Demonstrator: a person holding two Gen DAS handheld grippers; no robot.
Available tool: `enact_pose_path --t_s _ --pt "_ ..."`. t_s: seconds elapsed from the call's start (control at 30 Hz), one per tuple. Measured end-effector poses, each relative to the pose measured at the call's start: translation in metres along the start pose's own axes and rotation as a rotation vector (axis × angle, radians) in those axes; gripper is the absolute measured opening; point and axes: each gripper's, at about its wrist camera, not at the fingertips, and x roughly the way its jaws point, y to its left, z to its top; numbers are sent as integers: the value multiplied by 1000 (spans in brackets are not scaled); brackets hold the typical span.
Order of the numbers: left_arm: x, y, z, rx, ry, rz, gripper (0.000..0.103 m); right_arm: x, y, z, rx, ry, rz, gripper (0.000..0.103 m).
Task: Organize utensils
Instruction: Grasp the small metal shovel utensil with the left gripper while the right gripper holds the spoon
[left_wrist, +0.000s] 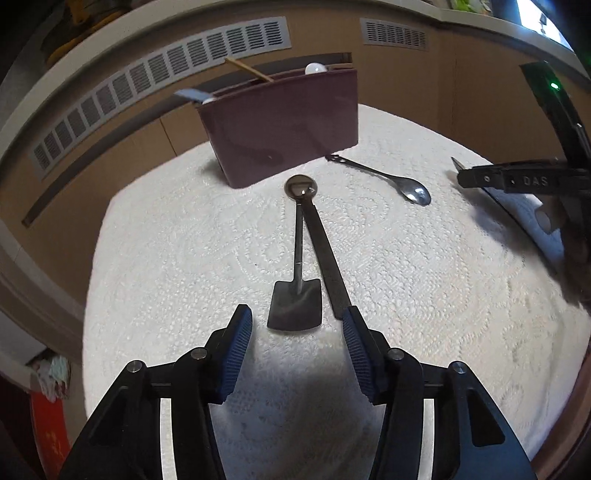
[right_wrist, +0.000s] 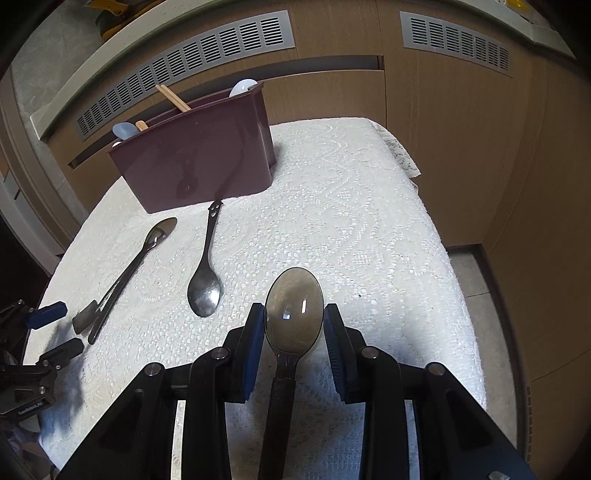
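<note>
Wood-panelled walls back a white lace-covered desk (right_wrist: 332, 206); a large brown spoon (right_wrist: 294, 308) is clamped in the right gripper (right_wrist: 294, 321), to be carried to the far maroon plastic caddy (right_wrist: 199, 158); left gripper (left_wrist: 297, 325) jaws are released.

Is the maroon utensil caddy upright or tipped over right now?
Upright. The maroon utensil caddy stands on its base on the white tablecloth, open top up, with chopsticks and pale spoons poking out.

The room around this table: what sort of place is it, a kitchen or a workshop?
Probably a home room, perhaps a dining corner. A white lace tablecloth covers the table, a maroon utensil caddy holds chopsticks and spoons, and wooden wall panels with vent grilles stand behind it.
</note>
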Motion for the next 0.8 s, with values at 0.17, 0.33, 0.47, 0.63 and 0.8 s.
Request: enact_pose_path --t_s 0.17,0.33,0.47,0.63,0.8 --pt "10 14 6 -146 23 -49 33 0 0 0 0 -2 2 29" --pt "-7 24 7 -238 -45 -21 33 -1 0 0 -1 -7 0 29" --pt "-49 28 13 -261 -161 26 33 -12 5 2 -12 -41 -10 29" --pt "-90 29 24 -265 -263 56 32 -44 23 11 -54 -113 48 29" --pt "-106 30 31 -279 -300 53 31 -76 48 20 -134 -185 82 29"
